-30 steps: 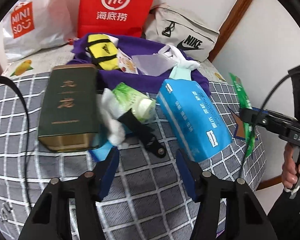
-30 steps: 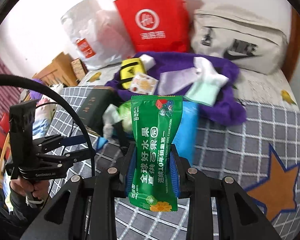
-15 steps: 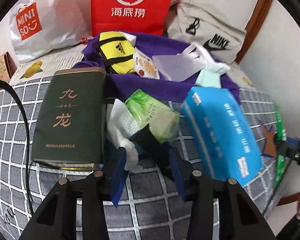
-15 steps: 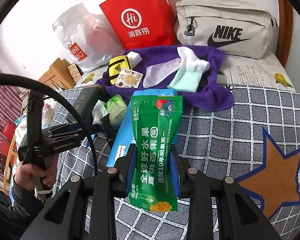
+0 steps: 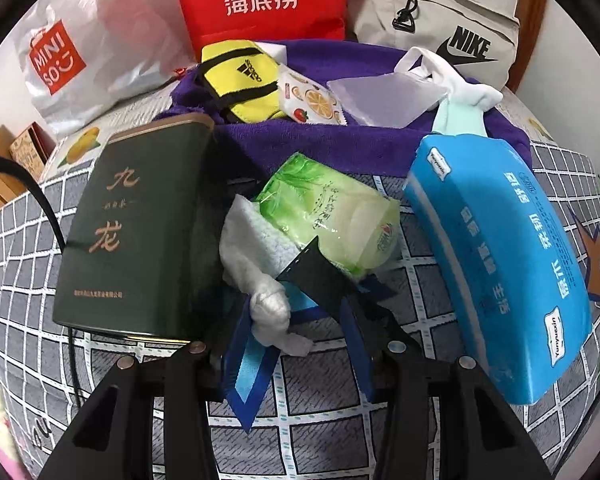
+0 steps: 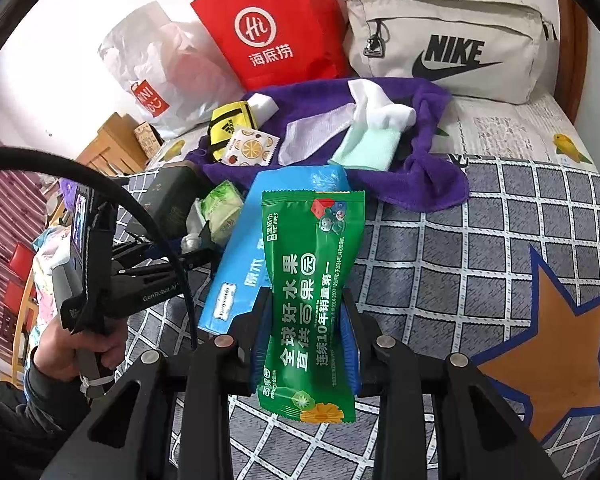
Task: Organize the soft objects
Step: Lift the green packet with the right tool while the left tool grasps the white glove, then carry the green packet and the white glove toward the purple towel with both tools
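My right gripper (image 6: pixel 306 320) is shut on a green wet-wipes pouch (image 6: pixel 314 276) and holds it upright above the checked bedspread. My left gripper (image 5: pixel 296 344) is open, its fingers on either side of a crumpled white tissue (image 5: pixel 260 276) and a black strap (image 5: pixel 320 280) with a blue ribbon. A light green tissue pack (image 5: pixel 332 216) lies just beyond them. A blue tissue pack (image 5: pixel 500 256) lies to the right. On a purple towel (image 5: pixel 320 136) lie a yellow pouch (image 5: pixel 244 80), a fruit-print sachet, a pale purple cloth and a white-and-mint sock (image 5: pixel 460 104).
A dark green tin box (image 5: pixel 132 228) lies left of the tissue. A red paper bag (image 5: pixel 260 0), a white Miniso bag (image 5: pixel 72 52) and a beige Nike bag (image 5: pixel 452 28) stand at the back wall. The left gripper shows in the right wrist view (image 6: pixel 172 256).
My left gripper has moved forward and left onto the white tissue and strap, and its jaws have narrowed. My right gripper still holds the green pouch and has drawn back a little.
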Motion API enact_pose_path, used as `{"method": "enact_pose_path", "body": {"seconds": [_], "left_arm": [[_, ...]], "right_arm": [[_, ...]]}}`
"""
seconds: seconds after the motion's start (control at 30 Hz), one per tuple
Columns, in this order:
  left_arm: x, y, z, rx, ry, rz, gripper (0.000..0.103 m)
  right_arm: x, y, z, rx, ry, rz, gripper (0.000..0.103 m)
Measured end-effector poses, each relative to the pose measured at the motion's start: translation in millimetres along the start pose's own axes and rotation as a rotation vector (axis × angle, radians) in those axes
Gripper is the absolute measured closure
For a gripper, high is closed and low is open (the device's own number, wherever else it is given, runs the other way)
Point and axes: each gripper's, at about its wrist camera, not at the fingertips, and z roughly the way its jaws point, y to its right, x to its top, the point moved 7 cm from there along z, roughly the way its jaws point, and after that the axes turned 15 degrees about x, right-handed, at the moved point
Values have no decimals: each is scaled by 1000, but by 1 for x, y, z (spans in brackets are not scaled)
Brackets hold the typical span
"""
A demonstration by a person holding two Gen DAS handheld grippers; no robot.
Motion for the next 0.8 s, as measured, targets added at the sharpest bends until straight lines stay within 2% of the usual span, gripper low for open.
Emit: {"method": "enact_pose_path", "body": {"seconds": [0.1,0.17,0.33,0.47,0.57,0.8], "left_arm": [[-1,-2,2,-10,0,-9,86],[1,-8,2,6,12,-13,86],[-1,-14,-9,-143,5,-59,86],[-6,-16,-35,-208,43,-53,86],[-15,-21,-49,-258,34,-55,86],[-38,-19,-33,-245,-22,-18,85]], "right_arm": [[0,3,0,-5,-2,7,71],[0,3,0,-3,-2,6,71],[0,-1,2,-6,-10,-5,71],[0,-3,1,-11,-13,-12,71],[-1,-4,-1,-14,-10,-14,71],[-1,-4,2,-18,-22,-16,71]]}}
